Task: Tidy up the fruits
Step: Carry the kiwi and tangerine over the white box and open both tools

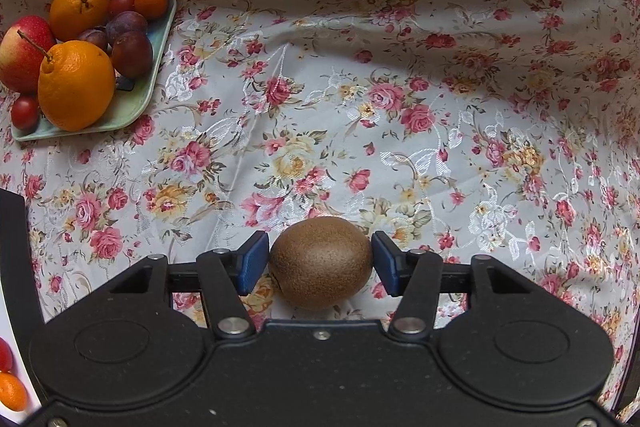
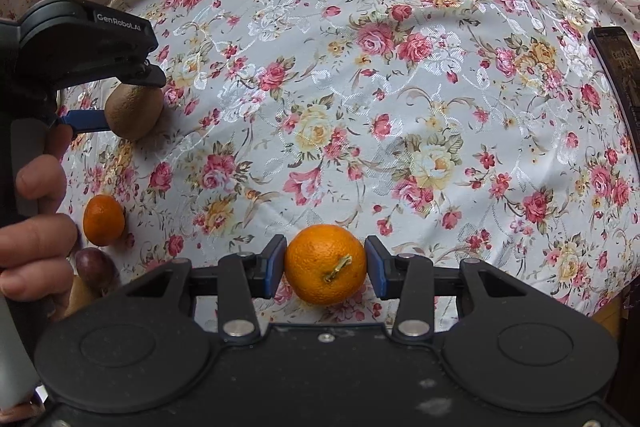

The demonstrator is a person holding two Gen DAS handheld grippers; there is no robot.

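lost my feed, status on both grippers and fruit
Left gripper shut on kiwi. Right gripper shut on mandarin. Tray nearly full. Path clear.

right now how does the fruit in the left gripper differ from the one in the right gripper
The left gripper holds a kiwi; the right gripper holds a mandarin.
1. The kiwi is dull brown; the mandarin is bright orange.
2. The kiwi's skin looks matte and finely speckled; the mandarin's is dimpled and glossier.
3. The mandarin shows a dried stem stub facing the camera; the kiwi shows none.
Both sit between blue pads, above the floral tablecloth.
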